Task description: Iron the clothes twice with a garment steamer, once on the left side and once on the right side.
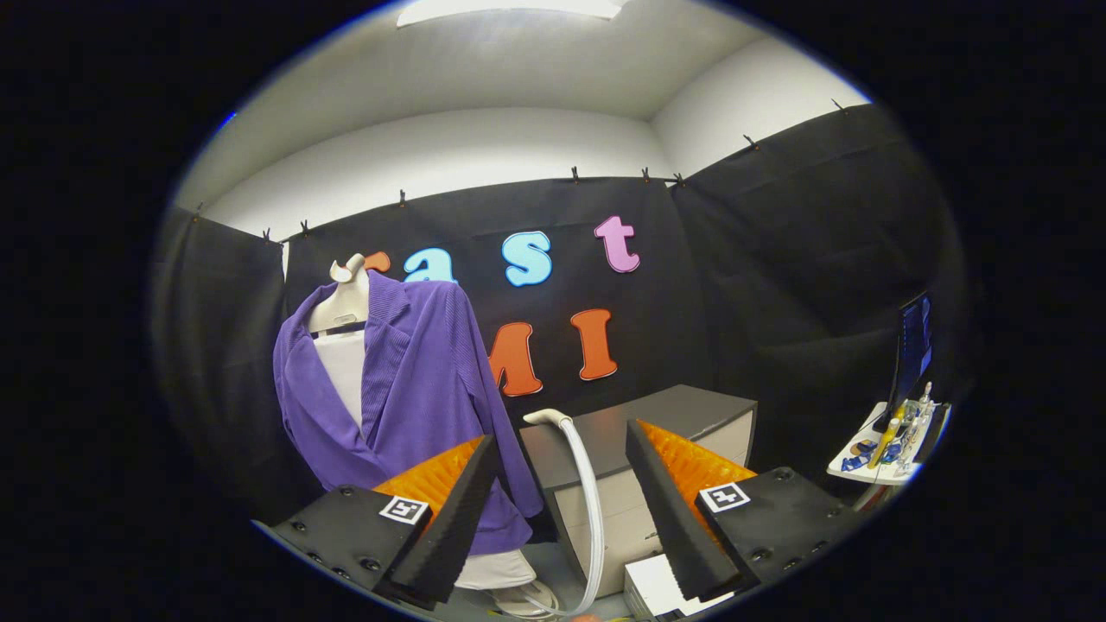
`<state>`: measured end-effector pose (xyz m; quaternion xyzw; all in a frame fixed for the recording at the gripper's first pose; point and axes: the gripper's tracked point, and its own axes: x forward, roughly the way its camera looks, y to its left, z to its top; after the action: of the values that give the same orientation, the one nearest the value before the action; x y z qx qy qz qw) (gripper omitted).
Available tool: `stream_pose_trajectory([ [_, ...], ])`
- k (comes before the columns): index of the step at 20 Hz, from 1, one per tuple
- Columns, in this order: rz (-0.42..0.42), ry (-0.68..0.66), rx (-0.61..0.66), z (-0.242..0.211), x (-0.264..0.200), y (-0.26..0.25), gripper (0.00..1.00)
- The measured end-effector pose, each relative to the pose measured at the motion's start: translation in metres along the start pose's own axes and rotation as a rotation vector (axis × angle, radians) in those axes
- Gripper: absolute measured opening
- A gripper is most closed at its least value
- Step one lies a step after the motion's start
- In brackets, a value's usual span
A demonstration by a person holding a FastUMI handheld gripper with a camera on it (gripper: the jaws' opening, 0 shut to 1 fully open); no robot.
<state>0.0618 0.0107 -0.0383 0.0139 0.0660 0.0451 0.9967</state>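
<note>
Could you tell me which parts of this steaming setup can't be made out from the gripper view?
- Steamer head: its face turns away, and the hose drops out of sight between the open gripper fingers.
- Purple jacket: its hem sits behind a finger.
- Items on the side table: too small to identify.

No readable text, brand or number is showing on anything here — the tool (562, 484), its fingers standing apart with nothing between them, is carrying only small square black-and-white coded markers (724, 497), one on each side, which are spelling nothing out. Print elsewhere is appearing too small to make out.
</note>
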Motion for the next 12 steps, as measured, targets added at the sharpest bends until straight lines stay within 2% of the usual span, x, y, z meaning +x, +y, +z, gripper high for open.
stream_pose_trajectory([
  [7,-0.007,0.124,-0.052,-0.021,0.099,-0.015,0.99],
  [12,0.072,0.209,-0.057,-0.033,0.195,-0.004,0.98],
])
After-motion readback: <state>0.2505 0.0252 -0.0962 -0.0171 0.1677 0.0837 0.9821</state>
